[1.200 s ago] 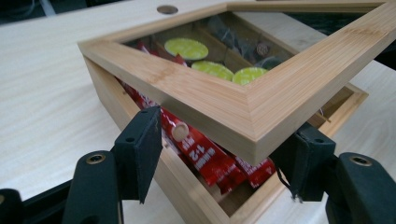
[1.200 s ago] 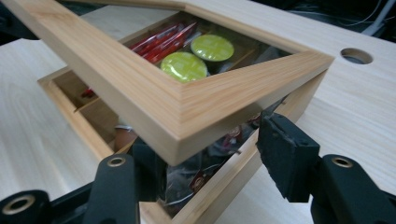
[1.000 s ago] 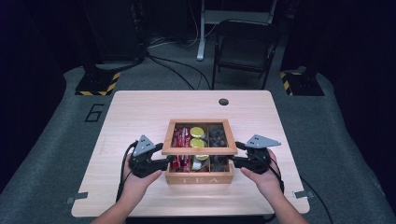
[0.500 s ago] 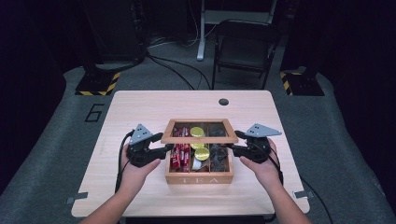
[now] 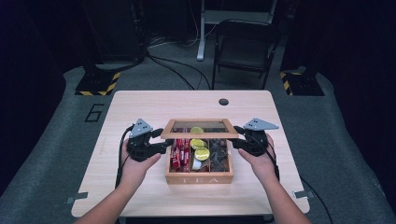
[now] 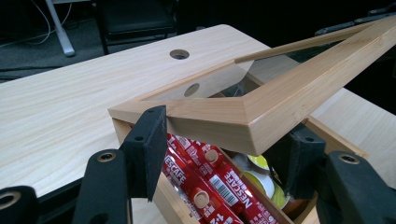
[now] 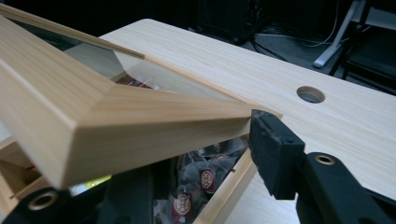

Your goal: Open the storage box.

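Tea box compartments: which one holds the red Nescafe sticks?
The left compartment, next to the left gripper. The middle one holds yellow-lidded capsules, the right one dark tea bags.

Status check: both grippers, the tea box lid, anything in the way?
Left gripper and right gripper clamped on lid corners. Lid lifted at front, box open beneath, sachets inside. Nothing in the way.

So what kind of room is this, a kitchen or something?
More likely a recording studio or lab: black curtained surroundings, hazard-striped stand bases on grey floor, cables, and one wooden table holding a tea box.
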The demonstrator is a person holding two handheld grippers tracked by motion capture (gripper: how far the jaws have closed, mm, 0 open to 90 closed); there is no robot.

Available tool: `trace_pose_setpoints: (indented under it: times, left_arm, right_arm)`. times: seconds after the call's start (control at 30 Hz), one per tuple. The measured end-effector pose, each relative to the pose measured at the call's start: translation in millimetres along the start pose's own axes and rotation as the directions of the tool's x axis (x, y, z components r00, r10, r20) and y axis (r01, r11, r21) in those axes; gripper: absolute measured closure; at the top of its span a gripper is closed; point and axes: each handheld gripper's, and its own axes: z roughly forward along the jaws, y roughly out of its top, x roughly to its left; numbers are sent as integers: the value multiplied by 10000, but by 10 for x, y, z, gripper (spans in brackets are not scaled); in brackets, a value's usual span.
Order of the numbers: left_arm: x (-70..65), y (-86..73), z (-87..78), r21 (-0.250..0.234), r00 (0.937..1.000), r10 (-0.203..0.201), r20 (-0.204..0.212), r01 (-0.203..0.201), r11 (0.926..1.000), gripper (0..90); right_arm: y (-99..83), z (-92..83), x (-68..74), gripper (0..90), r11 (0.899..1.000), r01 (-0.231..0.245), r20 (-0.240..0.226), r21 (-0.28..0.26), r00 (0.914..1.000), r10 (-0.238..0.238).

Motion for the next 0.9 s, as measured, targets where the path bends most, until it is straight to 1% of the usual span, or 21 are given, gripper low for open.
trace_pose_setpoints:
  times: [0.03, 0.07, 0.1, 0.13, 0.37, 0.4, 0.5, 0.53, 0.57, 0.7, 0.83, 0.9]
  left_arm:
    - [4, 9, 4, -44, 10000, -24, -20, 23, 10000, 418]
    - [9, 22, 7, -39, 10000, -43, -21, 43, 10000, 419]
    - [10, 32, 6, 1, 10000, -59, -4, 59, 10000, 419]
    - [19, 43, 10, -18, 10000, 17, -37, -17, 10000, 419]
    - [44, 104, 22, -170, 9999, -79, -71, 77, 9998, 421]
    - [48, 110, 20, -129, 10000, -86, -14, 86, 9999, 423]
    - [72, 135, 16, -209, 9999, -58, -89, 56, 9998, 432]
    - [76, 139, 17, -274, 9999, -95, -117, 92, 9996, 434]
    - [84, 147, 16, -314, 9998, -132, -118, 129, 9994, 435]
    - [103, 159, 16, -367, 9997, -219, -138, 214, 9991, 438]
    - [109, 150, 26, -346, 9995, -203, -233, 195, 9992, 438]
    - [90, 111, 47, -405, 9994, -211, -264, 200, 9990, 439]
  right_arm:
    - [3, 5, 3, 549, 10000, -54, 67, 10, 10000, 54]
    - [6, 11, -9, 553, 10000, 24, 75, 1, 10000, -24]
    - [10, 16, -18, 555, 10000, -18, 43, 0, 10000, 18]
    - [13, 21, -28, 555, 10000, -8, 19, 1, 10000, 8]
    - [60, 82, -63, 553, 9999, -132, 107, 23, 9999, 132]
    - [73, 96, -75, 553, 10000, -12, 113, 50, 9999, 11]
    - [102, 114, -97, 550, 9999, 49, 79, 108, 10000, -50]
    - [119, 114, -108, 550, 9998, -34, 6, 175, 10000, 34]
    - [129, 118, -111, 549, 9998, -136, 27, 154, 9999, 135]
    - [156, 125, -140, 548, 9998, -98, -112, 154, 9999, 99]
    - [150, 133, -149, 546, 10000, -14, -153, 72, 9999, 15]
    - [142, 138, -145, 545, 9997, 197, -134, 120, 9997, -195]
